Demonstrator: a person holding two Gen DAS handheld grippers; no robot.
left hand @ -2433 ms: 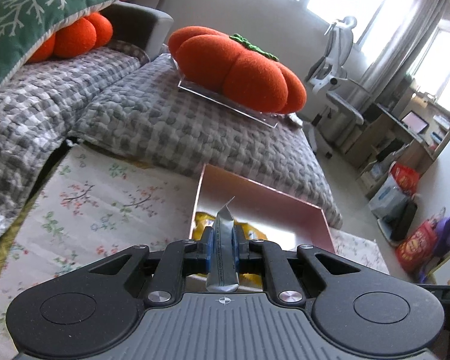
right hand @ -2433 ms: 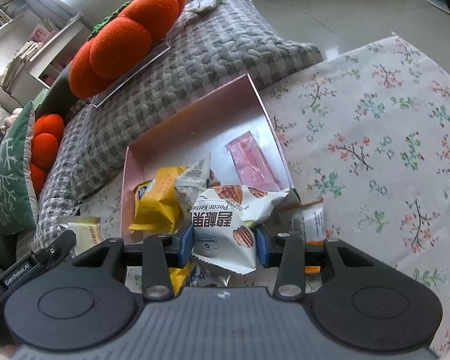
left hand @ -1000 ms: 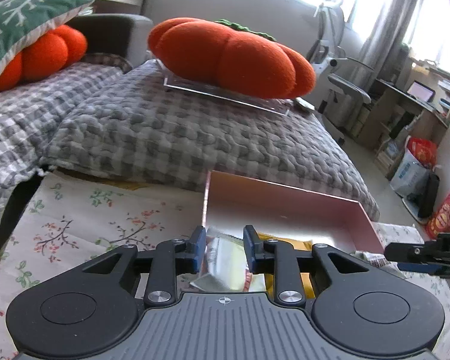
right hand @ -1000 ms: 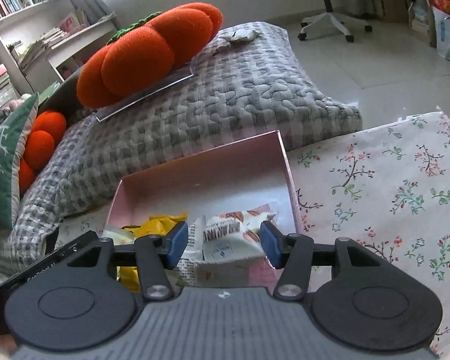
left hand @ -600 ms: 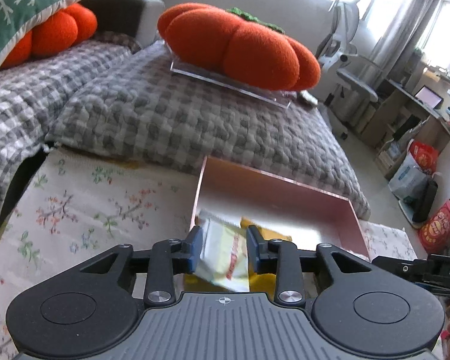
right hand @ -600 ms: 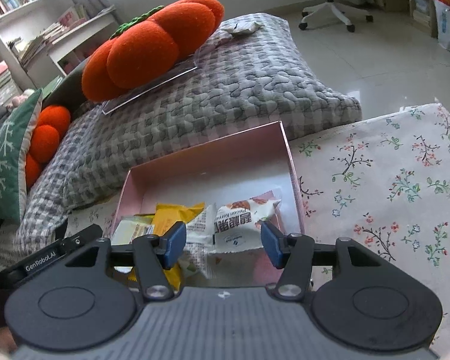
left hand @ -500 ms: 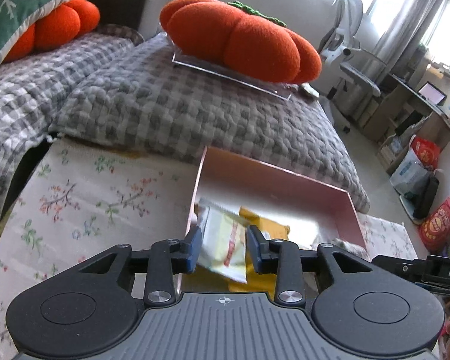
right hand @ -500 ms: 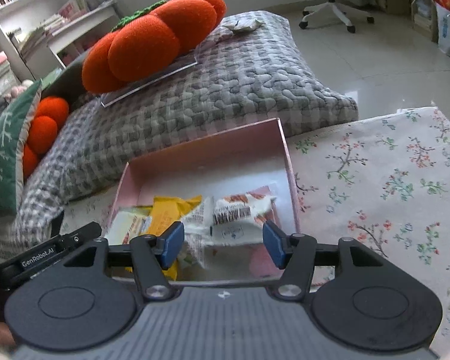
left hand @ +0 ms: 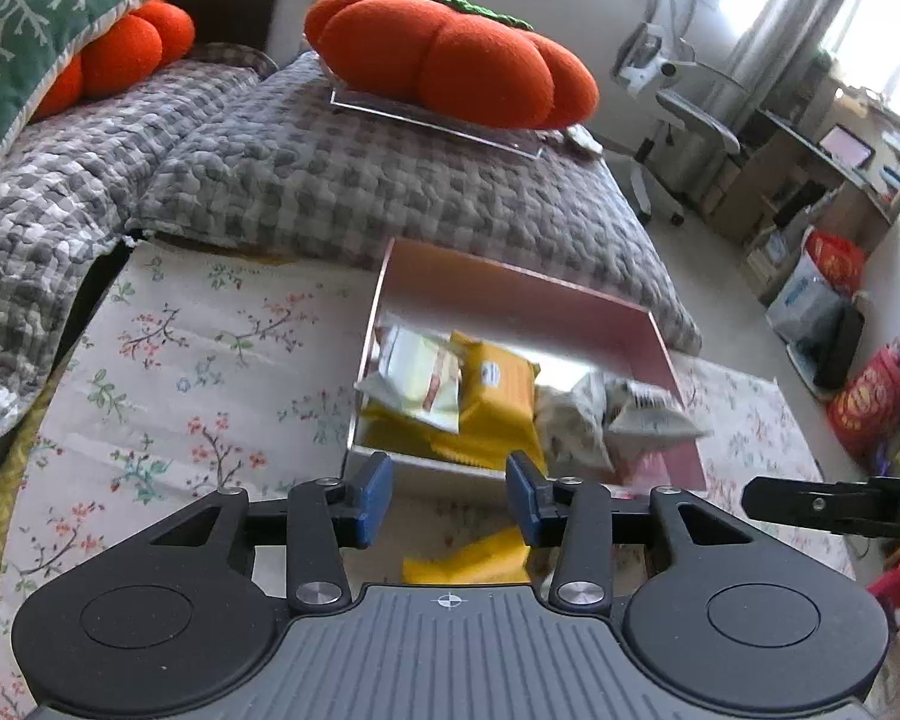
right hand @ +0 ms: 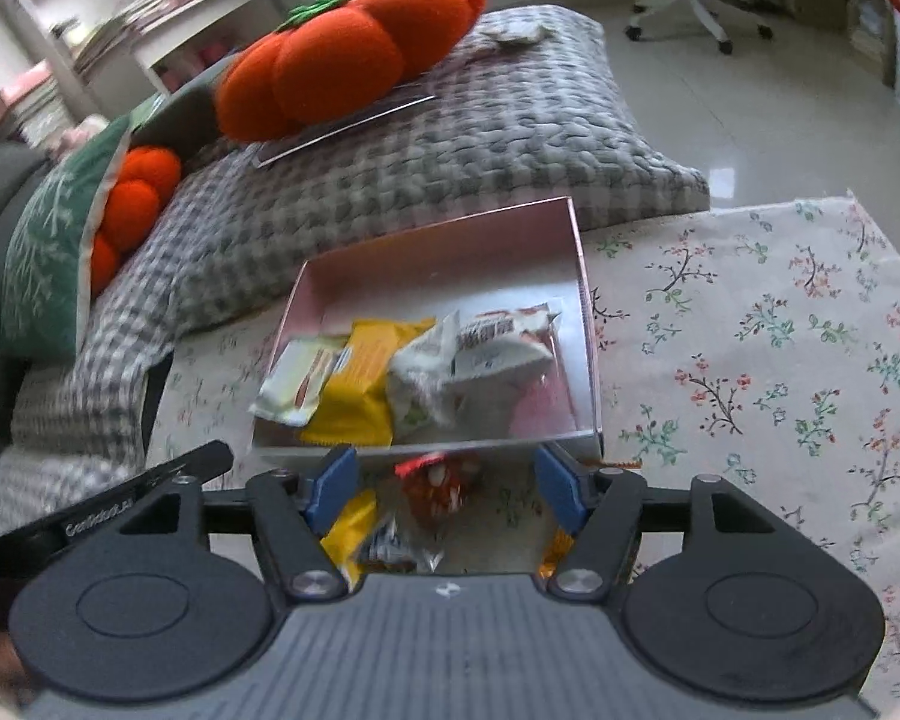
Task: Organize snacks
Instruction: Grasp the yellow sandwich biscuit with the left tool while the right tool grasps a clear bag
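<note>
A pink box (left hand: pixel 513 294) (right hand: pixel 583 312) stands on the flowered tablecloth and holds several snack packets. Among them are a pale packet (left hand: pixel 417 381) (right hand: pixel 297 384), a yellow packet (left hand: pixel 498 399) (right hand: pixel 363 384) and a white pecan packet (left hand: pixel 642 417) (right hand: pixel 504 345). My left gripper (left hand: pixel 450 501) hangs just in front of the box's near wall, its jaws opening with nothing between them. My right gripper (right hand: pixel 444 486) is beside it, jaws also opening and empty. Loose on the cloth under the grippers lie a red snack (right hand: pixel 435 480) and yellow packets (left hand: pixel 468 558) (right hand: pixel 348 525).
The tablecloth (right hand: pixel 780 360) stretches right of the box and also left of it (left hand: pixel 198 372). Behind the box lies a grey checked sofa cushion (left hand: pixel 360 180) with an orange pumpkin pillow (left hand: pixel 450 54). An office chair (left hand: pixel 684 120) and bags (left hand: pixel 864 396) stand on the floor.
Both grippers let go of their packets, which now lie in the pink box. Both have drawn back and up from the box, and their jaws stand wider.
</note>
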